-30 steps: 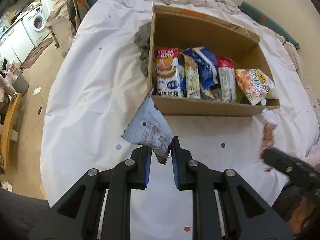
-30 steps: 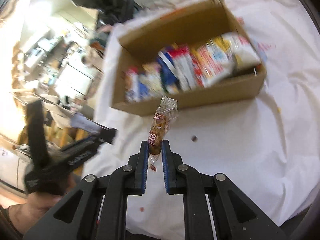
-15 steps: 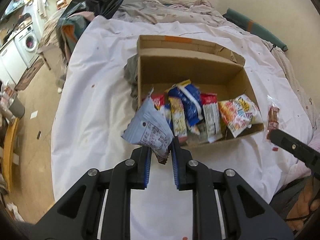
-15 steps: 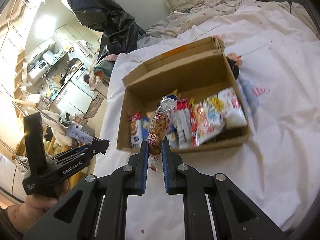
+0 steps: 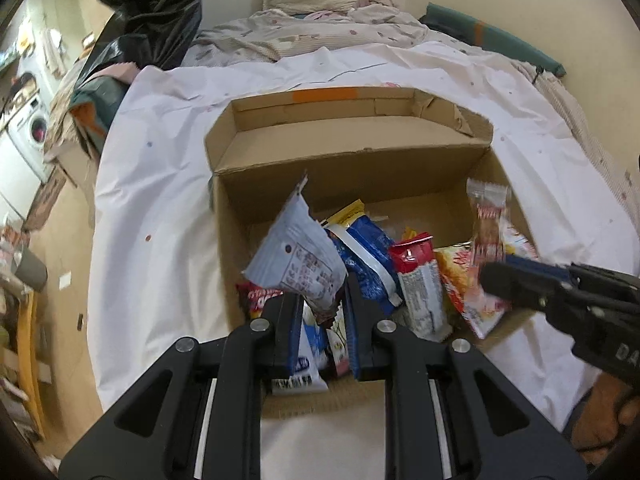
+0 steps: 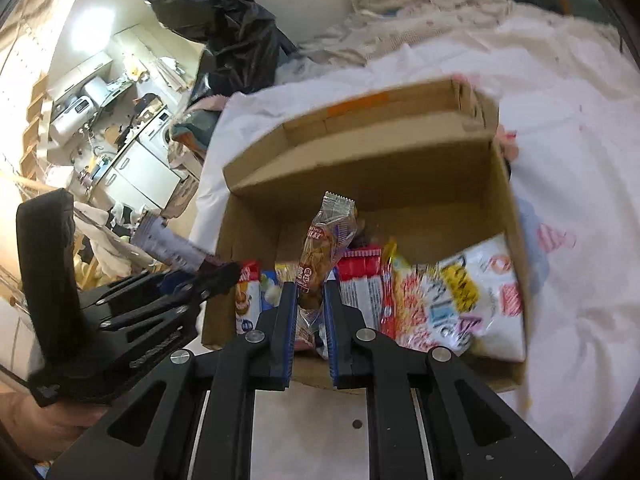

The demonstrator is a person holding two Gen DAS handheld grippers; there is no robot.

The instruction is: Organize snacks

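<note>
The left gripper was clamped on the lower corner of a pale blue snack packet, which stood up over the near left corner of the cardboard box. The right gripper pinched one clear-wrapped brown snack by its lower end, upright above the box's near edge. About six packets leaned in a row along that near wall. The one box sat on the white sheet.

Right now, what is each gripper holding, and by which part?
Left gripper: pale blue packet, by its lower corner. Right gripper: clear brown snack packet, by its lower end.
</note>
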